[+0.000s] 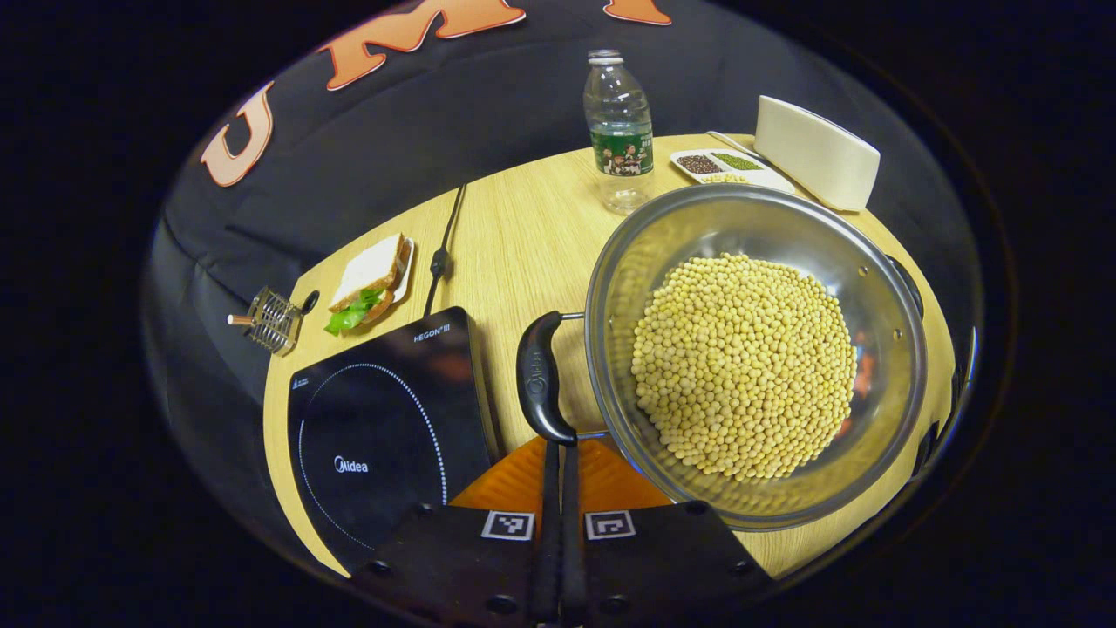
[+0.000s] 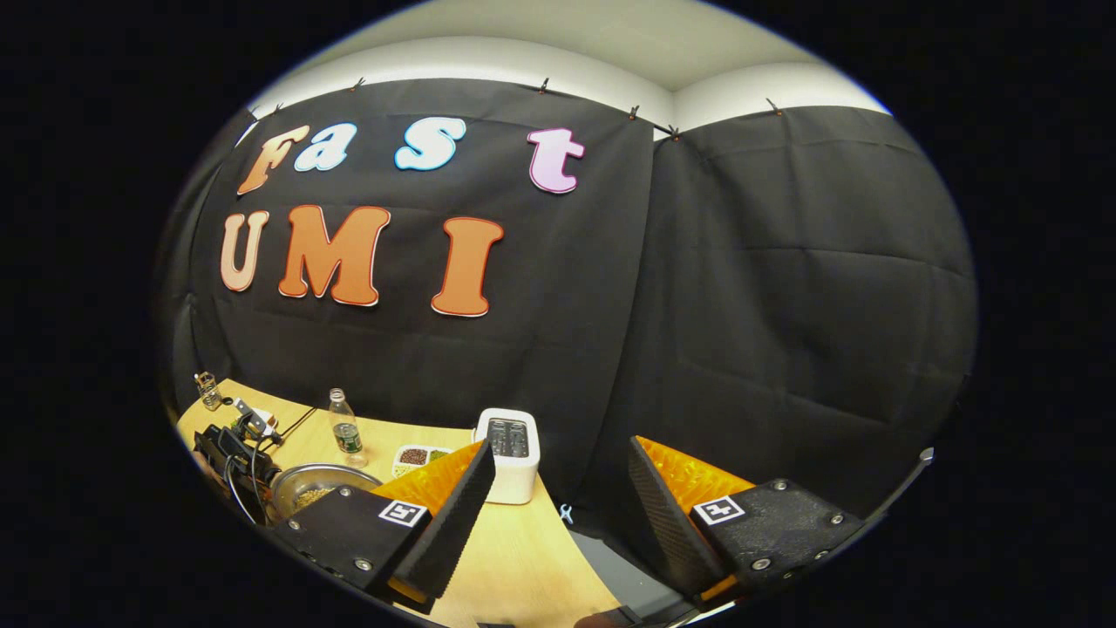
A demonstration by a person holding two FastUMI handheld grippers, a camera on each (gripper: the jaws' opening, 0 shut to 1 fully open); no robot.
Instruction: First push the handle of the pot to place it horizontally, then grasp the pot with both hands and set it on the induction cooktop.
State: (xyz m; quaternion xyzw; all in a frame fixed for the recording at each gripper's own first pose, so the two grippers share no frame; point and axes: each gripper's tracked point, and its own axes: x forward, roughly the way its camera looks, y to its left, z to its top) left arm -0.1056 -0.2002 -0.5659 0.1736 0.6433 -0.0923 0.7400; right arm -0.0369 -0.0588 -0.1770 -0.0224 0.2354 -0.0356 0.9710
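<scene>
1. The wooden tabletop (image 1: 523,235) carries everything in the left gripper view and shows again low in the right gripper view.
2. The steel pot (image 1: 754,353), heaped with yellow beans (image 1: 741,366), sits on the tabletop just right of the induction cooktop (image 1: 384,427), not on it.
3. The black induction cooktop lies flat at the tabletop's near left edge, its glass bare.
4. The left tongs (image 1: 558,523) are pressed together with no gap between the fingers, holding nothing. Their tips meet the lower end of the pot's black handle (image 1: 539,377), which stands crosswise in front of them.
5. The right tongs (image 2: 558,515) are spread wide and empty, raised above the tabletop's edge and pointed at the booth wall. They touch nothing.
6. A white toaster (image 1: 815,153) stands at the far right corner of the tabletop, beside a white divided dish (image 1: 728,166) of seeds.
7. A clear plastic water bottle (image 1: 619,131) stands upright behind the pot.
8. A sandwich (image 1: 370,281) with green leaves rests on a small plate at the far left.
9. A small wire rack (image 1: 272,320) sits by the tabletop's left edge, near the sandwich.
10. A black power cord (image 1: 443,249) runs across the tabletop behind the cooktop.
</scene>
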